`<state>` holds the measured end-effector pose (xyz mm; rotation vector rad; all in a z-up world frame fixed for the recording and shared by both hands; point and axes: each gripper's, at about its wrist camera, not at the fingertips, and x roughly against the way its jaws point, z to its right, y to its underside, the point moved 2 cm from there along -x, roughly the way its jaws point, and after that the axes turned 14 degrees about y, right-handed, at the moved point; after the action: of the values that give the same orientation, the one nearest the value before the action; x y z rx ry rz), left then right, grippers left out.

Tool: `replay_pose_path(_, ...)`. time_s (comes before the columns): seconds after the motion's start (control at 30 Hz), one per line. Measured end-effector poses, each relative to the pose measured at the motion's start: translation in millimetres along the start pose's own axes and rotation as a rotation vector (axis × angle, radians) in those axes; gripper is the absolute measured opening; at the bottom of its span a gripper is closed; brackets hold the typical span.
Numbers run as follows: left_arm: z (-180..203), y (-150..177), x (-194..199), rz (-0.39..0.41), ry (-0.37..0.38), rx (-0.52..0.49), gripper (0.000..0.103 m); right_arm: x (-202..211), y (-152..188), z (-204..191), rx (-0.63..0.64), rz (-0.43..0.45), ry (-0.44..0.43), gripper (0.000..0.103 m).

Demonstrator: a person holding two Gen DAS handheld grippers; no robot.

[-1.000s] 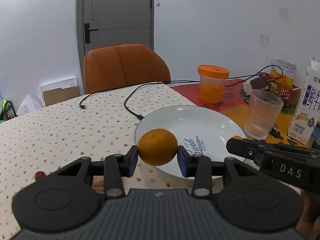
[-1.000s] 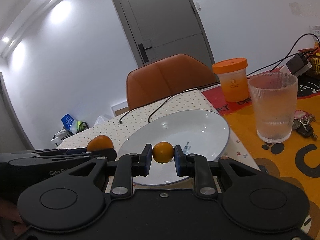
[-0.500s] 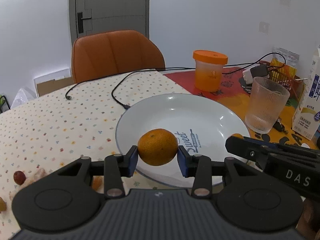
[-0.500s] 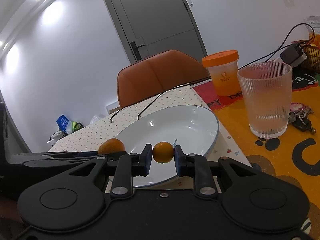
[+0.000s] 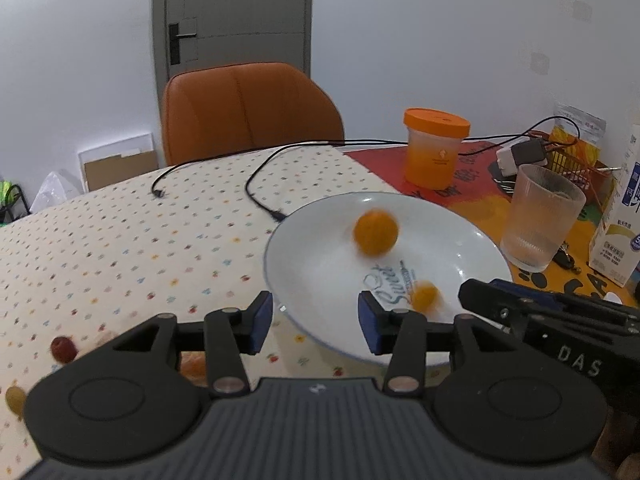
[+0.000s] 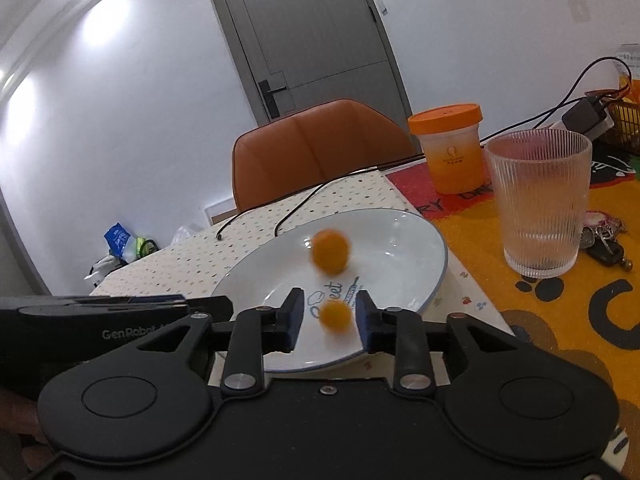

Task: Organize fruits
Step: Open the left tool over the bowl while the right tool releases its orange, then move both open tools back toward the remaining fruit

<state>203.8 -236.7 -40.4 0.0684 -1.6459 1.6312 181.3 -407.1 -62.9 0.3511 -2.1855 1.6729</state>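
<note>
A white plate [image 5: 320, 240] [image 6: 416, 240] lies on the table in front of both grippers. A blurred orange mandarin [image 5: 375, 232] [image 6: 330, 256] is in the plate's middle. A smaller orange fruit [image 5: 425, 296] [image 6: 335, 316], also blurred, is at the plate's near side. My left gripper [image 5: 316, 320] stands open at the plate's near left rim with nothing between its fingers. My right gripper [image 6: 327, 316] is open too; the small fruit shows in the gap between its fingers, apart from the pads.
A ribbed glass [image 5: 540, 216] [image 6: 538, 204], an orange-lidded jar [image 5: 434, 152] [image 6: 450, 148], a milk carton [image 5: 624, 208] and keys [image 6: 604, 240] stand right of the plate. A black cable [image 5: 256, 176] runs across the dotted cloth. Small fruits [image 5: 62, 349] lie at the left. An orange chair [image 5: 248, 108] is behind.
Both grippers have opened. The mandarin left the left gripper and the small fruit left the right one; both now sit blurred on the plate.
</note>
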Motion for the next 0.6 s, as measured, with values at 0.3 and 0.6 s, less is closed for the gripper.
replay_pose_path(0.3,-21,10,34,0.040,-0.037,0.055,0.080,19,4,-17,0.007,0.020,0.009,0.071)
replay_pose_path(0.6,-47,17,73,0.085,-0.111,0.097,0.087,37,4,-38,0.008,0.042,-0.017,0.097)
